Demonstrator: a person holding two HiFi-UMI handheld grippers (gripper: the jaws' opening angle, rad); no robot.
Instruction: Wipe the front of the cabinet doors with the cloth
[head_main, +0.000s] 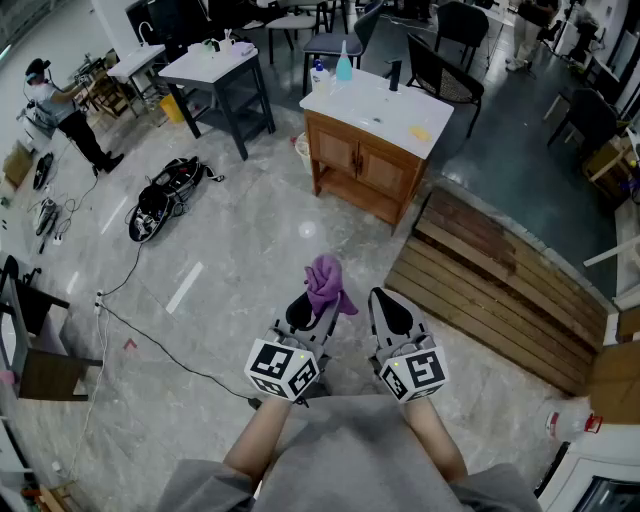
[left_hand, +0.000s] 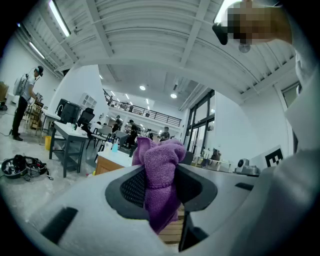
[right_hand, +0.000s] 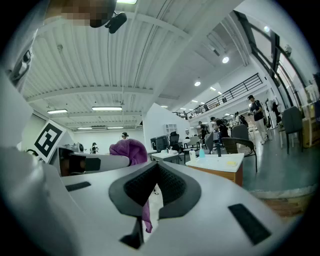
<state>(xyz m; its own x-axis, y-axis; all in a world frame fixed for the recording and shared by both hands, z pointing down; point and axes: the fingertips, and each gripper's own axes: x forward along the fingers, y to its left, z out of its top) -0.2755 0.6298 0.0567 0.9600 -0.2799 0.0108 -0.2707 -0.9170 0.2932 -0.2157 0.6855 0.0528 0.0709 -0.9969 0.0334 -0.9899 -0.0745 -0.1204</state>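
Observation:
A wooden cabinet (head_main: 362, 168) with a white top and two front doors stands some way ahead on the floor; it also shows small in the left gripper view (left_hand: 107, 163) and in the right gripper view (right_hand: 226, 168). My left gripper (head_main: 312, 302) is shut on a purple cloth (head_main: 326, 283), which bunches above its jaws and hangs below them (left_hand: 159, 185). My right gripper (head_main: 386, 300) is held beside it, shut with nothing in its jaws (right_hand: 155, 186). Both grippers are held close to the body, well short of the cabinet. The cloth (right_hand: 128, 149) shows to the left in the right gripper view.
Bottles (head_main: 343, 66) stand on the cabinet top. A slatted wooden platform (head_main: 500, 285) lies on the right. A dark table (head_main: 215, 75) stands at the back left, and a black bag (head_main: 165, 195) and cables lie on the floor. A person (head_main: 60, 110) stands far left.

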